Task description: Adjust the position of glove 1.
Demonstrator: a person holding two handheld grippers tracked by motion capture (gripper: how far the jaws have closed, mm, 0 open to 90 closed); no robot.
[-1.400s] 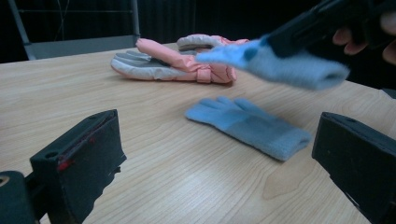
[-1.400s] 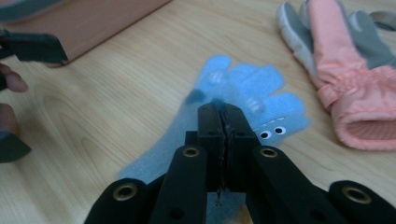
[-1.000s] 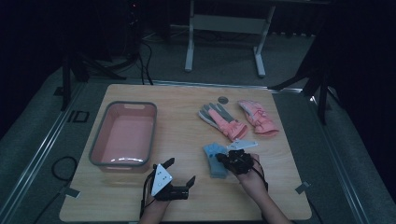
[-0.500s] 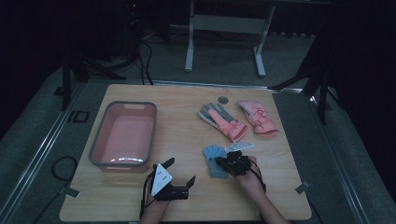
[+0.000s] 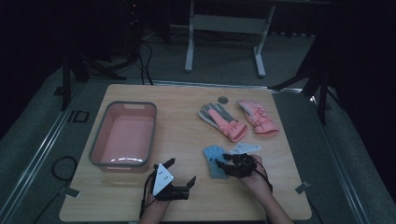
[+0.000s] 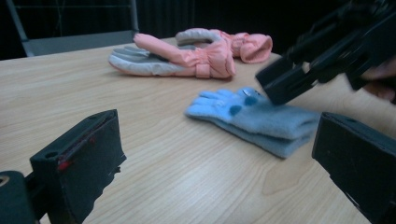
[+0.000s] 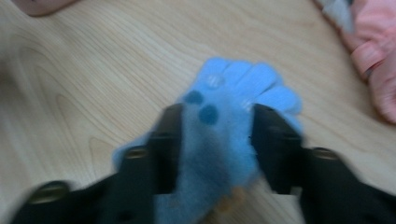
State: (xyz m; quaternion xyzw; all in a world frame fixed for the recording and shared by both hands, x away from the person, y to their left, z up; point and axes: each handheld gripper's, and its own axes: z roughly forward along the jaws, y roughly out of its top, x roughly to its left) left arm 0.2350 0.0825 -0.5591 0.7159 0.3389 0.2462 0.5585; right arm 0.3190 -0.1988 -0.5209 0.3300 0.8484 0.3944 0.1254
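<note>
Blue glove [image 7: 224,121] lies between the right tool's [image 7: 217,128] just-opened jaws

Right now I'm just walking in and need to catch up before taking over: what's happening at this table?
A person holds a hand-held gripper in each hand at a wooden table. The right hand-held gripper is over a blue glove near the front; its jaws have just been opening and straddle the glove, which lies flat. The left hand-held gripper rests open on the table, holding nothing. A pink and grey pair of gloves lies farther back, and a pink bin at the left looks empty.
</note>
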